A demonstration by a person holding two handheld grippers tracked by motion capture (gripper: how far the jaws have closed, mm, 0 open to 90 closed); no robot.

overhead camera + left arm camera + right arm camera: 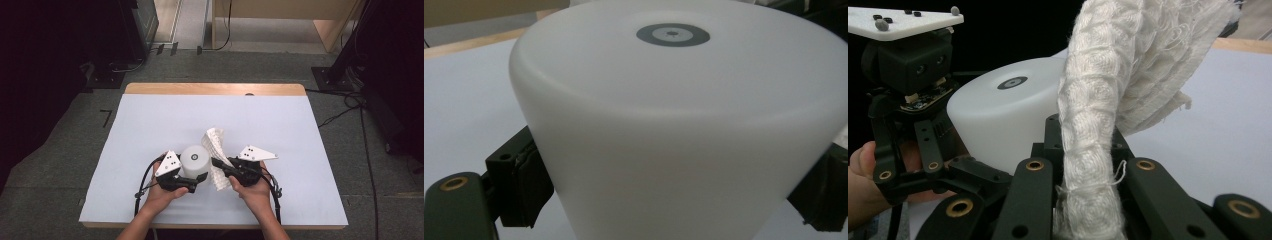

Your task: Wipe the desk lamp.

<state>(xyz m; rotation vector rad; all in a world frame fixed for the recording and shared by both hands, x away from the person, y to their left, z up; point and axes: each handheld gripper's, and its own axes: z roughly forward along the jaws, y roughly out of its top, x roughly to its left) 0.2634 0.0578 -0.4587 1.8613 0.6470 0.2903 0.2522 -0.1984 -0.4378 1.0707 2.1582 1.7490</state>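
Note:
A white tapered cup (pixel 194 159) stands bottom up on the white table sheet (pixel 150 125), with a grey ring mark on top. My left gripper (pixel 196 175) is shut on it. In the left gripper view the pads (pixel 526 182) press both sides of the cup (pixel 674 125). Just right of it, my right gripper (pixel 218 164) is shut on a white waffle-weave cloth (pixel 216 142). In the right gripper view the cloth (pixel 1093 110) rises from between the jaws and folds over to the right, close beside the cup (pixel 998 115). The left gripper (pixel 923 145) shows there too.
The sheet covers a wooden table whose far edge (pixel 215 89) is bare. Both hands work near the front edge. Grey floor surrounds the table, with cables (pixel 345 107) at the right and dark equipment (pixel 135 30) at the back left.

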